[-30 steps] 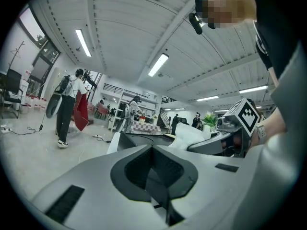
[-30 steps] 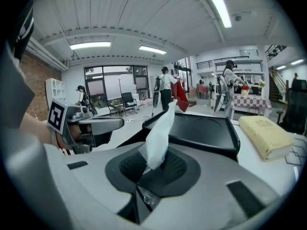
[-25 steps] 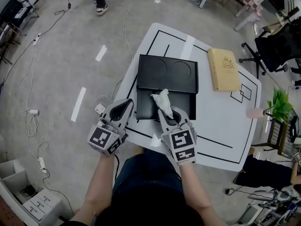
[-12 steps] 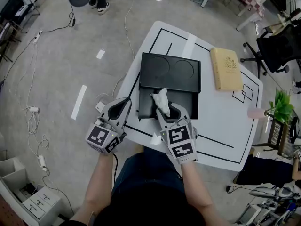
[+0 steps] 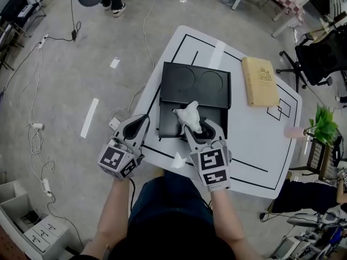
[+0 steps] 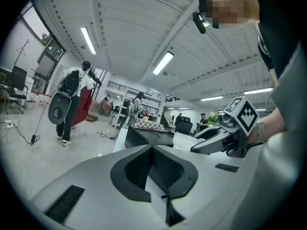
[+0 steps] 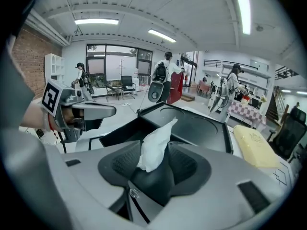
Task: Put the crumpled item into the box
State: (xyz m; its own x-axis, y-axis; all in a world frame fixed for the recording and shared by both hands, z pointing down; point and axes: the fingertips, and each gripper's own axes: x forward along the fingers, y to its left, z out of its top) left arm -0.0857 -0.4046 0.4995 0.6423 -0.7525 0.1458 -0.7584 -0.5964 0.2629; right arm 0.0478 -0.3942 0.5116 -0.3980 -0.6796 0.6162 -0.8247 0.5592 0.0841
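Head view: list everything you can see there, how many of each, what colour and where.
table: one, white with black lines, centre
box: one, black, open, mid-table
crumpled tissue: one, white, over the box's near half
book: one, pale yellow, on the table to the right of the box
plant: one, green, past the table's right edge
office chair: one, black, upper right
tape strips: two, white, on the floor at left
cables: several, white and black, on the floor at left and top
left gripper: one, grey, jaws together and empty, by the table's near left edge
right gripper: one, grey, jaws have just been opening, apart around the tissue
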